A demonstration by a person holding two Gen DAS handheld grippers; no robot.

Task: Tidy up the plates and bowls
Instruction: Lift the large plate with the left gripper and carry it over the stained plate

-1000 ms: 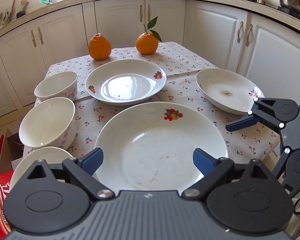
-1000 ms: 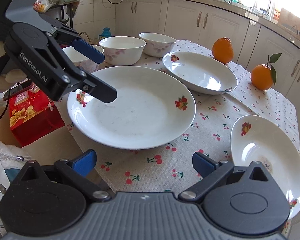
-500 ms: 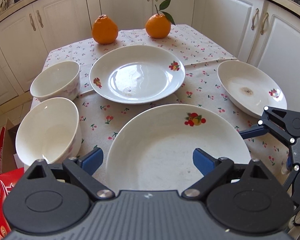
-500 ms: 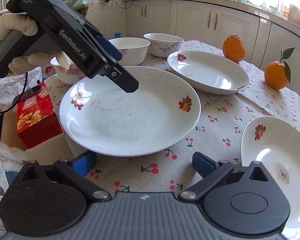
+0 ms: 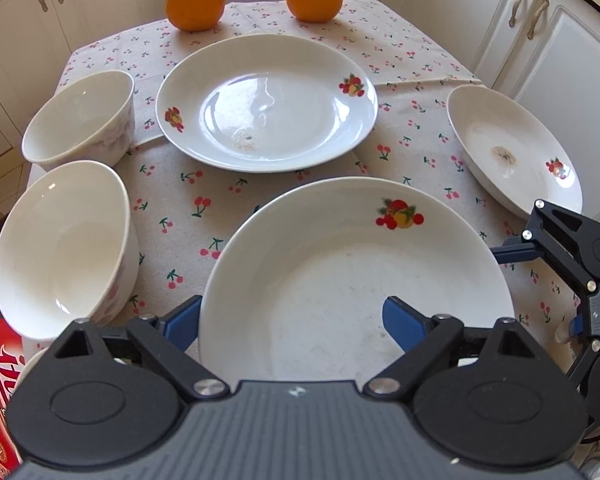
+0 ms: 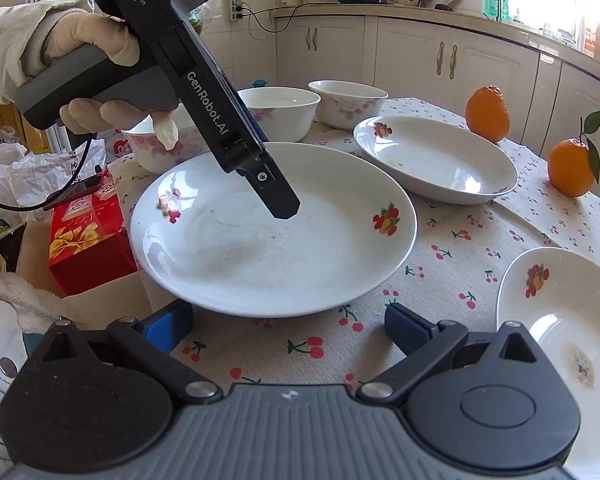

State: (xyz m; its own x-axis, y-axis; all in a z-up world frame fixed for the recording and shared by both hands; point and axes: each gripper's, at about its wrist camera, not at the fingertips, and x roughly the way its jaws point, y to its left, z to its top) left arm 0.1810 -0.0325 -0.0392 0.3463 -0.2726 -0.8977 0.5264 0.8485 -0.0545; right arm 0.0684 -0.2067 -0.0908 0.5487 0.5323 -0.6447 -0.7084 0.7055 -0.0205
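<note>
Step in hand, as I read it: approach to the first pickup, nothing lifted. Left gripper is spread wide and angled down over the near edge of the large white ceramic plate with fruit decals; from the right wrist view one finger hangs over the dish, the other probably below the rim, but that side is hidden. Right gripper is also wide, empty, hovering above the cherry-print tablecloth just off that plate's rim. Next move likely calls for seating the rim between the pads and closing firmly; glazed ceramic, so slip risk. Count: three plates, namely the large one, a second white plate behind it and a stained shallow plate to the right. Three white bowls on the left, third only partly visible. Two oranges at the far edge.
</note>
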